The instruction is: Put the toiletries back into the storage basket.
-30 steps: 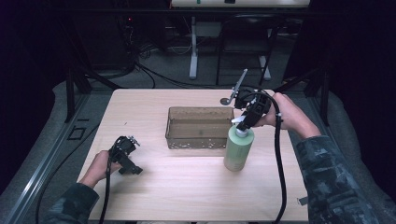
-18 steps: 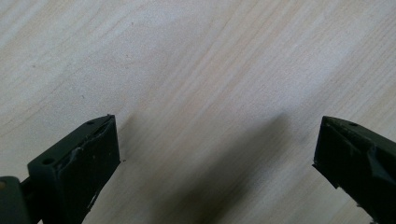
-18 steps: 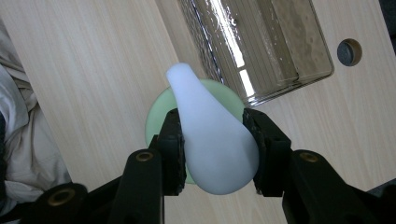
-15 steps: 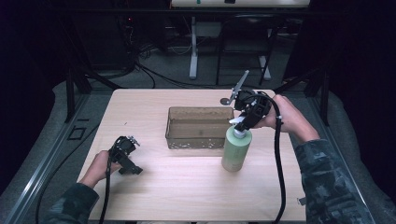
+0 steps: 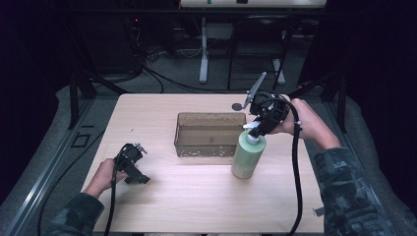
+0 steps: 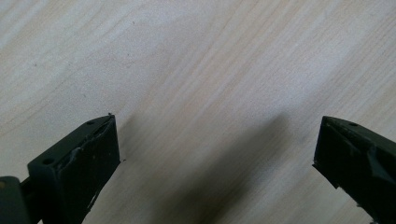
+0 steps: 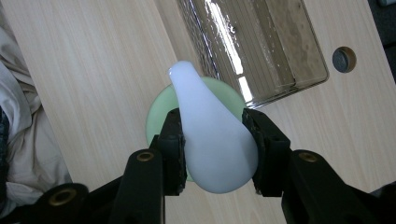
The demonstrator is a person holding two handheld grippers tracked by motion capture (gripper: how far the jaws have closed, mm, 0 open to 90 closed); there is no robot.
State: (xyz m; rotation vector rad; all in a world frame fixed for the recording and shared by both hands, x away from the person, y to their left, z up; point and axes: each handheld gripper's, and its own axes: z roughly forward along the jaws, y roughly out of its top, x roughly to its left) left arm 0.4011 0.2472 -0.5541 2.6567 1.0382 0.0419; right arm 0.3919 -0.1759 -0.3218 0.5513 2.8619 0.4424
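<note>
Just in front of the clear plastic bin's [image 5: 209, 133] right corner, the green pump bottle [image 5: 248, 156] stands upright on the table [image 5: 196, 196], its white pump head [image 7: 212, 140] clamped between the right gripper's [image 7: 212, 147] jaws. The smooth, rounded head could slip loose or depress, tipping the bottle. Well left of the bin, the left gripper [image 6: 215, 154] hangs spread over bare wood.

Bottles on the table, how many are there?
1. The green bottle stands upright on the table, just right of the clear bin, with the right gripper clamped on its white pump top.
</note>
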